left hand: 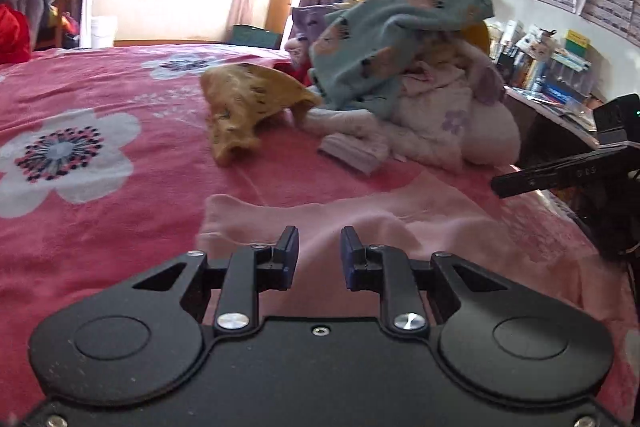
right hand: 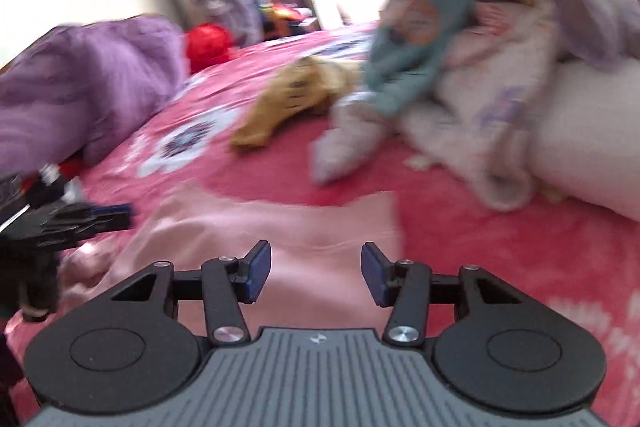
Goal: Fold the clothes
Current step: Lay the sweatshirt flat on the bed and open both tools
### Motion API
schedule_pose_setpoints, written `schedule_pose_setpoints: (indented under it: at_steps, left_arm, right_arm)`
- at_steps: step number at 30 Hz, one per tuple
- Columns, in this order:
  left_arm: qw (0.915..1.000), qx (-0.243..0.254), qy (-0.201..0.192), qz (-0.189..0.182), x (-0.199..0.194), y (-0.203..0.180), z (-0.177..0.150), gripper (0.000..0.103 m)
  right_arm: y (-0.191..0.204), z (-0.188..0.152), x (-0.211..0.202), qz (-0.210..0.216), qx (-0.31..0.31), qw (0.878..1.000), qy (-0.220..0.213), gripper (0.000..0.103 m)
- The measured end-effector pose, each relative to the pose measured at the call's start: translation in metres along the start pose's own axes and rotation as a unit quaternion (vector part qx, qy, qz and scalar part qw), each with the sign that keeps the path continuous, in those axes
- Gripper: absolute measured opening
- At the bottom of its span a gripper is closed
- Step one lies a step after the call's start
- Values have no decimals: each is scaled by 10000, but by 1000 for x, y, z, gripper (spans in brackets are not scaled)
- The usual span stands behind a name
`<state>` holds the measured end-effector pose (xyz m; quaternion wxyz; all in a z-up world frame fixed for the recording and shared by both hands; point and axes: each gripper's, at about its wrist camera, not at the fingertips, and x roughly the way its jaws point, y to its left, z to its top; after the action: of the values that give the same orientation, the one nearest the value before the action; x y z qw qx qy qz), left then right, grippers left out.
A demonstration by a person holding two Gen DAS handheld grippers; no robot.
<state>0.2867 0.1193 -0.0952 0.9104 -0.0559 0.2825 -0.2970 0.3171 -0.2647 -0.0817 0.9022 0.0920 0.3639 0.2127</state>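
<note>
A pale pink garment [left hand: 360, 219] lies flat on the red flowered blanket [left hand: 120, 75], straight under both grippers. My left gripper [left hand: 318, 247] hovers over its near part, jaws a little apart with nothing pinched between the pads. In the right wrist view the same pink garment [right hand: 280, 223] spreads ahead of my right gripper [right hand: 316, 263], which stands open and empty above it. The right gripper's finger [left hand: 560, 175] shows at the right edge of the left wrist view. The left gripper [right hand: 80, 219] shows blurred at the left of the right wrist view.
A heap of clothes sits at the far right: a teal printed garment [left hand: 400, 27], a white and lilac one [left hand: 440, 123], a mustard one [left hand: 248, 103]. A purple garment [right hand: 80, 79] and something red [right hand: 208, 43] lie at the left. A cluttered desk [left hand: 552, 75] adjoins the bed.
</note>
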Motion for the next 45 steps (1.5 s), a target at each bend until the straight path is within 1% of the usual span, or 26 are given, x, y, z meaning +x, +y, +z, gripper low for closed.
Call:
schedule_pose_setpoints:
  at_steps: [1, 2, 3, 4, 5, 6, 8, 9, 13, 15, 17, 19, 24, 27, 29, 30, 31, 33, 34, 35, 38, 39, 40, 41, 43, 45]
  left_arm:
    - [9999, -30, 98, -25, 6, -2, -2, 24]
    - [9983, -139, 444, 344, 18, 3, -8, 32]
    - [9916, -282, 900, 883, 32, 12, -15, 33]
    - [9888, -513, 982, 1002, 35, 21, -18, 24]
    - [9890, -790, 869, 901, 31, 30, -20, 24]
    - [9885, -899, 816, 897, 25, 33, -17, 24]
    - [9891, -387, 651, 1264, 14, 22, -3, 27]
    - [9889, -291, 581, 1337, 11, 21, 1, 28]
    - [9890, -794, 335, 1201, -4, 31, 6, 28]
    - [9888, -812, 252, 1230, -13, 26, 8, 28]
    - [9893, -888, 119, 1149, -25, 18, 11, 28]
    - [9903, -1044, -20, 916, -36, 7, 12, 28]
    - [9948, -921, -85, 414, -53, -53, 5, 31]
    - [9954, -959, 38, 40, -53, -95, -15, 31]
    - [9955, -932, 120, -138, -52, -123, -31, 31]
    - [9951, -941, 187, -235, -50, -138, -41, 31]
    - [9953, -902, 239, -255, -48, -152, -50, 31]
    - [9963, -763, 348, -180, -44, -176, -66, 31]
    - [9964, -704, 446, -150, -41, -185, -73, 31]
    - [9962, -654, 556, -144, -38, -193, -80, 31]
    - [9965, -442, 702, 128, -31, -205, -89, 31]
    - [9963, -393, 735, 209, -28, -206, -91, 31]
    - [9960, -361, 772, 278, -24, -205, -93, 31]
    - [9953, -367, 832, 342, -19, -203, -95, 31]
    - [9935, -435, 964, 428, -11, -196, -101, 31]
    - [9921, -505, 1064, 440, -6, -190, -109, 31]
  right_arm:
    - [6, -3, 8, 48, -72, 9999, 110, 50]
    - [11, -5, 18, 19, -143, 9996, 258, 53]
    - [10, -10, 33, -273, -204, 9979, 557, 61]
    - [5, -16, 49, -617, -226, 9938, 897, 60]
    - [-1, -20, 53, -714, -180, 9925, 978, 53]
    - [-3, -19, 48, -670, -128, 9937, 892, 53]
    - [-5, -12, 34, -681, -75, 9942, 829, 54]
    - [-7, -10, 24, -729, -66, 9948, 702, 56]
    - [-27, -9, -26, -496, 504, 9972, 250, 57]
    - [-34, -14, -59, -499, 688, 9963, -78, 63]
    - [-40, -26, -90, -526, 881, 9939, -404, 65]
    - [-50, -47, -117, -608, 1212, 9883, -692, 67]
    - [-55, -114, -170, -629, 1847, 9742, -1131, 68]
    - [-28, -142, -185, -790, 1445, 9804, -1081, 68]
    - [-17, -158, -191, -996, 1440, 9792, -1029, 70]
    - [-17, -169, -194, -1051, 1703, 9742, -1046, 72]
    - [-22, -181, -196, -1041, 2143, 9651, -1089, 73]
    - [-36, -210, -198, -879, 3136, 9374, -1235, 73]
    - [-39, -222, -196, -761, 3466, 9264, -1262, 73]
    - [-39, -229, -192, -714, 3556, 9236, -1239, 74]
    - [-19, -230, -176, -694, 2987, 9471, -947, 74]
    - [-11, -227, -168, -810, 2673, 9567, -816, 73]
    - [-5, -225, -162, -1053, 2428, 9611, -793, 73]
    - [-1, -224, -157, -1234, 2253, 9627, -856, 73]
    - [-1, -219, -148, -1371, 2107, 9626, -1015, 73]
    - [-8, -212, -141, -1291, 2155, 9603, -1216, 69]
